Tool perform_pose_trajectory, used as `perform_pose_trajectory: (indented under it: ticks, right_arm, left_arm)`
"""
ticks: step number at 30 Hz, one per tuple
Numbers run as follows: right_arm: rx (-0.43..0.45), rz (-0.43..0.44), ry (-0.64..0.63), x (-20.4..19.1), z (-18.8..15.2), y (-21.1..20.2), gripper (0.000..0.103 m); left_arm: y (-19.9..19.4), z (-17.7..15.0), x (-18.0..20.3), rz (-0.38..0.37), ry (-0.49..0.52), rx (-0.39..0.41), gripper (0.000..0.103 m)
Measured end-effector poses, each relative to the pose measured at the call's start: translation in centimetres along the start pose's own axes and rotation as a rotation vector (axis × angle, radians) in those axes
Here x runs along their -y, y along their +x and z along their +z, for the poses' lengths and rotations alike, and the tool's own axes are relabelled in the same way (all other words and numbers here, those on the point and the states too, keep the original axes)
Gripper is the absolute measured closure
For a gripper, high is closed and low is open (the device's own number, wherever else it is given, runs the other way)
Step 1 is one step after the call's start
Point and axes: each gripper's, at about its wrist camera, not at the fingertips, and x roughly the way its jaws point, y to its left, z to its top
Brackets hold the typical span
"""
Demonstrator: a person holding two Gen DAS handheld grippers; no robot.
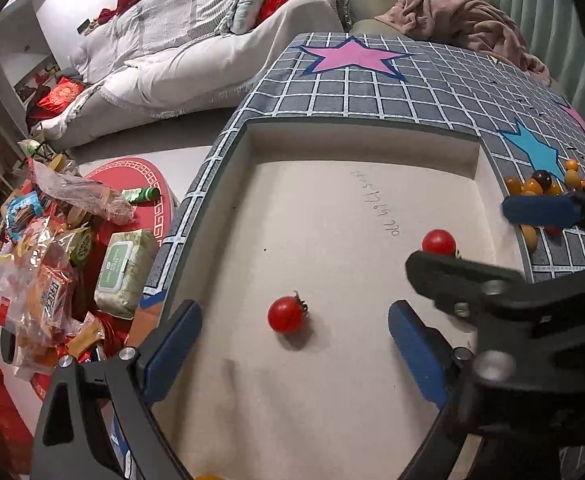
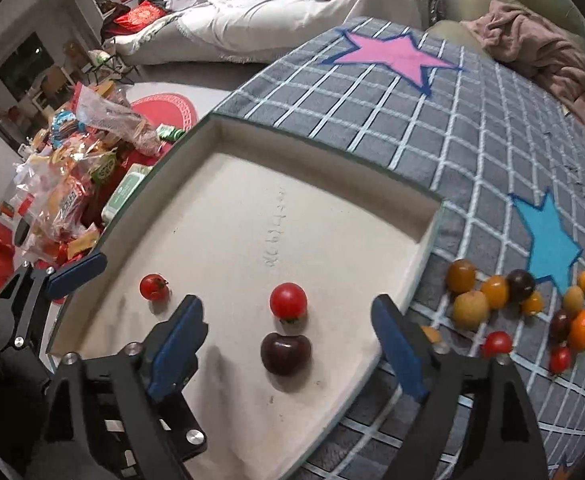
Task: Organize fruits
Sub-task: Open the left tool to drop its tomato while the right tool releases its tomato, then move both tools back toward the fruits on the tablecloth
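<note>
**Three fruits in the tray, both claws spread wide and empty**

A shallow white tray (image 2: 372, 216) is set on a grey checked cloth (image 2: 432, 128) marked with a pink star (image 2: 396, 56) and a blue star (image 2: 548, 236). Three fruits are seen inside the tray, toward its near edge: a red cherry tomato (image 2: 288, 300) with a dark cherry (image 2: 285, 353) touching it on the near side, and a second red tomato (image 2: 154, 286) well apart, nearer the tray's left edge.

The right gripper (image 2: 288, 346) is held over the tray's near edge with its jaws spread wide; nothing is gripped, though the dark cherry lies between the blue pads (image 2: 398, 348) on the tray floor. The left gripper (image 1: 294, 356) is likewise held wide open and empty, with the second red tomato (image 1: 286, 314) lying between its fingertips.

Off the tray's right edge, a loose cluster of fruits (image 2: 524, 300) — yellow, orange, dark and red — is spread on the cloth near the blue star.
</note>
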Motion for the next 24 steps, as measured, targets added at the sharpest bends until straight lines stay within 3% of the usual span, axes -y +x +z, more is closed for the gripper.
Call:
perform_pose_trajectory:
  ticks: [3, 12, 24]
  right_arm:
    - [0.032, -0.010, 0.016, 0.7, 0.0, -1.3, 0.000]
    - [0.092, -0.088, 0.042, 4.3, -1.4, -5.1, 0.000]
    - [0.041, -0.146, 0.267, 13.9, -9.4, -7.1, 0.000]
  left_arm:
    - [-0.3, 0.0, -0.1, -0.012, -0.019, -0.003, 0.008]
    - [-2.3, 0.5, 2.2, -0.042, 0.014, 0.012, 0.008]
    - [-5.3, 1.0, 8.5, -0.146, 0.098, 0.037, 0.008]
